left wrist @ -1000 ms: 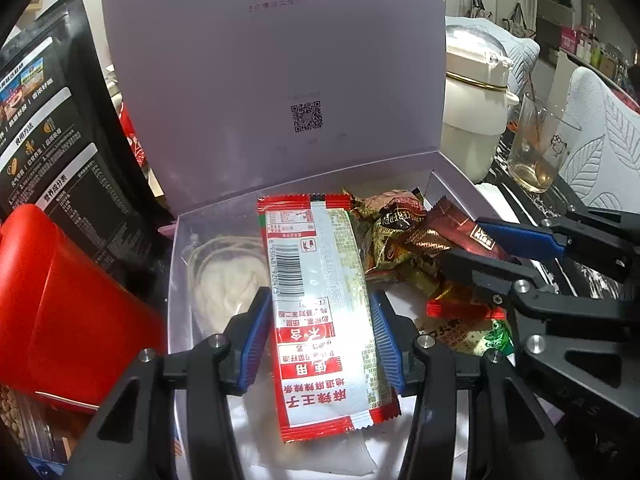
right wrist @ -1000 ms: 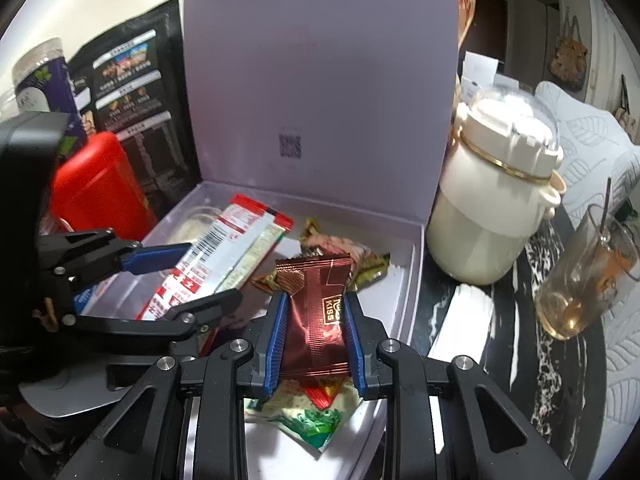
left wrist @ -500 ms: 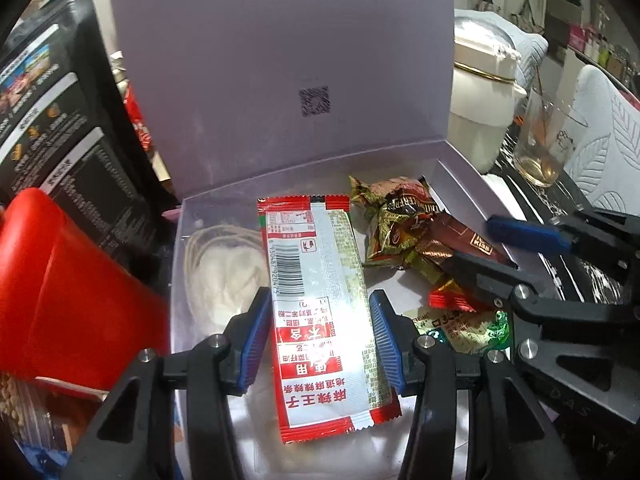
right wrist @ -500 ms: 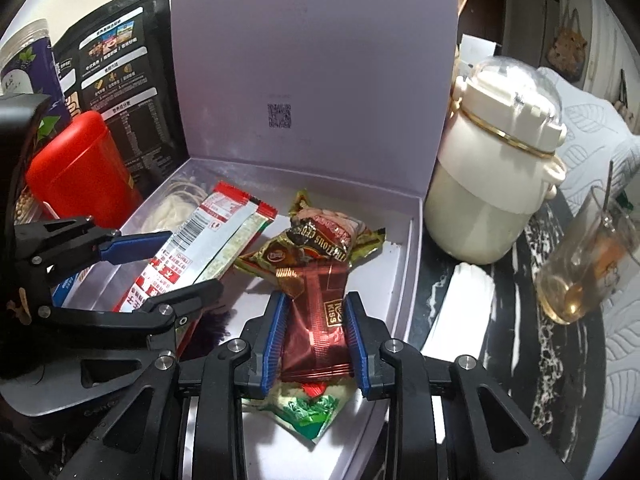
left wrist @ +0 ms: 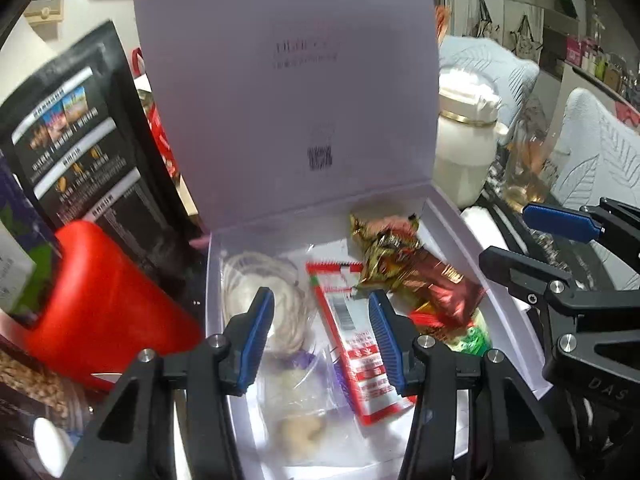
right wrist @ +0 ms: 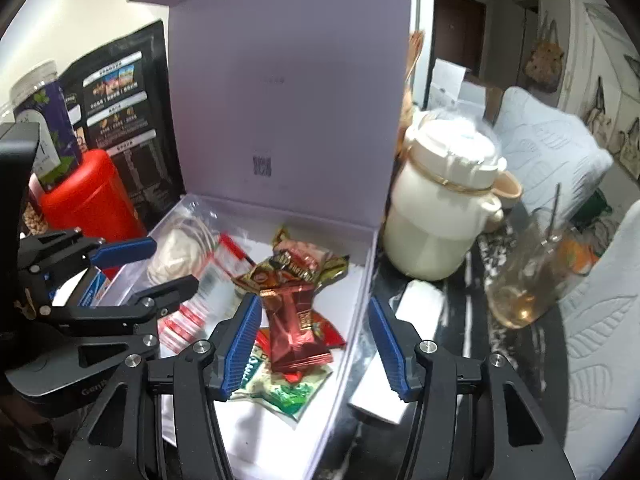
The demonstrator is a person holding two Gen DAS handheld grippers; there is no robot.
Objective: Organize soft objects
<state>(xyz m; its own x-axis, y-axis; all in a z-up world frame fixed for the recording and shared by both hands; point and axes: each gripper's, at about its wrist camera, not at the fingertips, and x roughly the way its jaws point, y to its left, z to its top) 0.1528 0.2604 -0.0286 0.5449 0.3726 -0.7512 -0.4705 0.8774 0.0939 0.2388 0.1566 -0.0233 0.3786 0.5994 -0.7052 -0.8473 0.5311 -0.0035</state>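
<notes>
Beside the red plastic canister [left wrist: 104,300], the left gripper [left wrist: 320,334] hangs with fingers spread and empty over the open lilac cardboard box [right wrist: 360,296], where the red-and-white sachet [left wrist: 356,340] lies. Rightward, the dark red foil candy wrapper [right wrist: 294,330] tops a loose pile below the right gripper [right wrist: 316,346], likewise spread. That slippery heap could slide if nudged.

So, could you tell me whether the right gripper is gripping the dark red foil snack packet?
No, the right gripper stands open, and the dark red foil snack packet lies loose in the lilac box.
</notes>
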